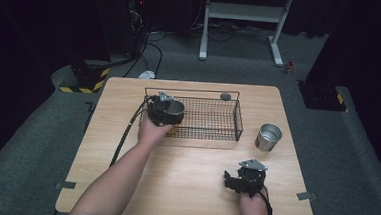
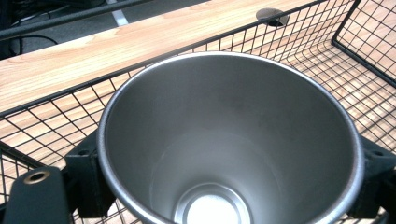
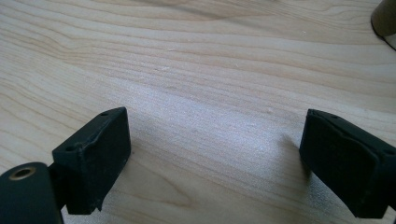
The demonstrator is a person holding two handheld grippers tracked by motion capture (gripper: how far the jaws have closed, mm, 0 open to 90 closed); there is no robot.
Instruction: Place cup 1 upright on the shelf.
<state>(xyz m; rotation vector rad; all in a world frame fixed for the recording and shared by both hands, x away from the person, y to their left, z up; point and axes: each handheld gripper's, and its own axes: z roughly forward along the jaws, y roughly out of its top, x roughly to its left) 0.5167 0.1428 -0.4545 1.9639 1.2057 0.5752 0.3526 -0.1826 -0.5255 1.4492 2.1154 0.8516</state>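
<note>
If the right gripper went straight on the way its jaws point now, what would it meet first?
Most likely the bare wooden table. The right gripper is open and empty, angled down at the wood. The loose steel cup sits off to one side of that line, though depth is hard to judge.

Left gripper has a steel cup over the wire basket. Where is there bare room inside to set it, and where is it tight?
The basket floor is bare from the held cup across to its right wall. It is tight at the left end, where the left gripper and the cup sit. Outside, bare tabletop lies between the basket's front and the right gripper; a second cup stands right of the basket.
</note>
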